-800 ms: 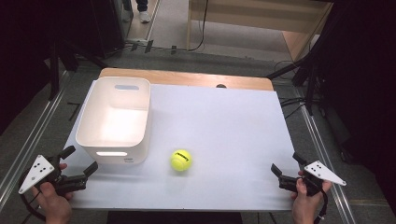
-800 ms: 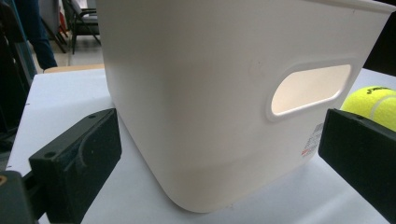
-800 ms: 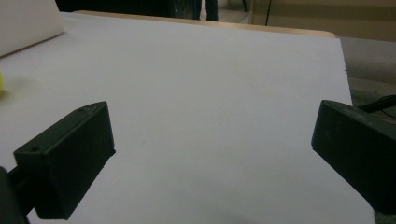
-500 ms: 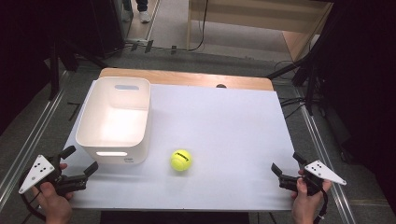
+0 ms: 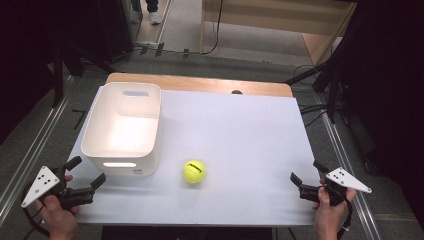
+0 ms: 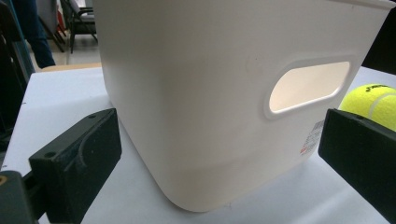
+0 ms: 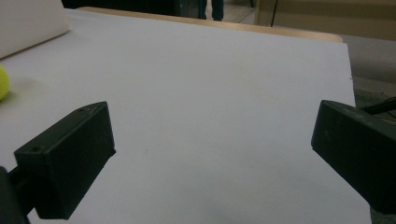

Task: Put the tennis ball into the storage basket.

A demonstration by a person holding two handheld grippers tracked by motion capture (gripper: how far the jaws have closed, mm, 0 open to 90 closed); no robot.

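1. The tennis ball (image 5: 194, 171) lay on the white counter (image 5: 240, 130), just beside the near right corner of the white plastic bin (image 5: 122, 131) and apart from it, roughly midway between the two grippers.
2. The left gripper (image 5: 85, 176) sat at the near left corner of the counter with its jaws spread wide and nothing between them; it pointed at the bin's near wall, probably a rest pose ahead of any reach.
3. The right gripper (image 5: 304, 180) sat at the near right edge, jaws likewise wide apart and empty, aimed across the bare surface toward the ball, well apart from it.
4. Judging by the layout, the ball was likely meant to go into the bin, and both hands were parked low at the corners so the middle of the counter stayed free.
5. In the left gripper view the bin's wall (image 6: 210, 93) blocked most of the scene, and the ball (image 6: 369, 100) was partly hidden behind the right-hand jaw.
6. In the right gripper view the ball (image 7: 3, 81) was cut off at the left edge, and the bin (image 7: 28, 23) appeared as a corner.
7. The bin's floor looked washed out by glare from above; it appeared empty.
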